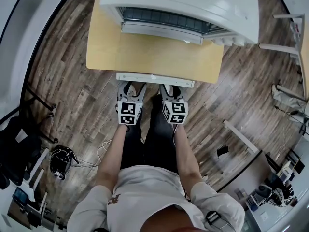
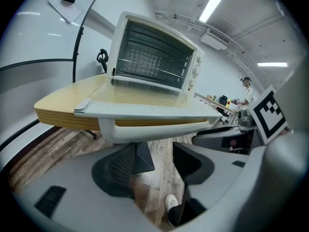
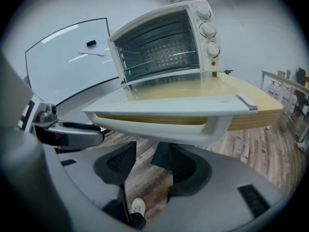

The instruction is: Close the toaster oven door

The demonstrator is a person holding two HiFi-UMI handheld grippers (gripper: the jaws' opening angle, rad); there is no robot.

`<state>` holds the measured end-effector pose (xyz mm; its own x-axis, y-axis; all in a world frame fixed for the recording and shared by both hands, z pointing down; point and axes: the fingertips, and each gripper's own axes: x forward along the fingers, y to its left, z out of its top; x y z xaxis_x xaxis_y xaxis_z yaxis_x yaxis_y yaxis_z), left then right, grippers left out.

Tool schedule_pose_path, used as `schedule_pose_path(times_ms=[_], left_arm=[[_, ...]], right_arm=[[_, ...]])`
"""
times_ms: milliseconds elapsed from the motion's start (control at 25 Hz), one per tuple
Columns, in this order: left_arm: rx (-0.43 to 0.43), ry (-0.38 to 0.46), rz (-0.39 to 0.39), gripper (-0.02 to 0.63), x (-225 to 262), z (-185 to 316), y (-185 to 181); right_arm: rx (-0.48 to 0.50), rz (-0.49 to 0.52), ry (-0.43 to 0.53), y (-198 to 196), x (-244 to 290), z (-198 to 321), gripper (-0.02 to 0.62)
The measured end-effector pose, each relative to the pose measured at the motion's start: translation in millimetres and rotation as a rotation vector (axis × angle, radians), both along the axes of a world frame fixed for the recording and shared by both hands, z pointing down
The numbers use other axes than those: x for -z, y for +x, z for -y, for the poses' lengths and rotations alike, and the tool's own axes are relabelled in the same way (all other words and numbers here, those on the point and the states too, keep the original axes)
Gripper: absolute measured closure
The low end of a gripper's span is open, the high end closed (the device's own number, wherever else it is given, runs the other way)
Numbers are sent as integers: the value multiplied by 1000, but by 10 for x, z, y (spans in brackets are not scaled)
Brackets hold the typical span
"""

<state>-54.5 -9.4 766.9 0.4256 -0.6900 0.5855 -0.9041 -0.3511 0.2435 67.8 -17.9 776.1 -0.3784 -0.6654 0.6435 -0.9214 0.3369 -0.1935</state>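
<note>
Parked just under the handle [image 1: 154, 79] of the toaster oven door [image 1: 159, 57], flat open over the counter [image 1: 99, 57] at upper middle of frame. Left hand-held gripper [image 1: 131, 87] and right hand-held gripper [image 1: 170, 88] both jaws apart, empty; likely poised to lift from beneath.

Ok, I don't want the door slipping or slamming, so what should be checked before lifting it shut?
1. Door open, lying flat over the table: ok.
2. Left claw below the handle, jaws apart, nothing between them: ok.
3. Right claw below the handle, jaws apart, nothing between them: ok.
4. Claws touching the handle's underside: cannot tell.
5. Nothing sticking out of the toaster oven to block the door: ok.
</note>
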Motion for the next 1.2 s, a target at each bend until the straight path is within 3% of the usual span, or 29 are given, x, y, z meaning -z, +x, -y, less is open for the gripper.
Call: schedule_pose_path(times_ms=[280, 680, 880, 1200], left_arm=[[7, -10, -11, 365, 67, -35, 5], [26, 5, -24, 367, 201, -36, -8], [20, 11, -29, 367, 289, -50, -16], [14, 34, -36, 368, 469, -71, -25]], right_arm=[[86, -32, 25, -89, 191, -154, 390], [286, -151, 172, -350, 624, -317, 391], [321, -193, 223, -400, 738, -245, 390], [324, -221, 220, -362, 781, -210, 393]])
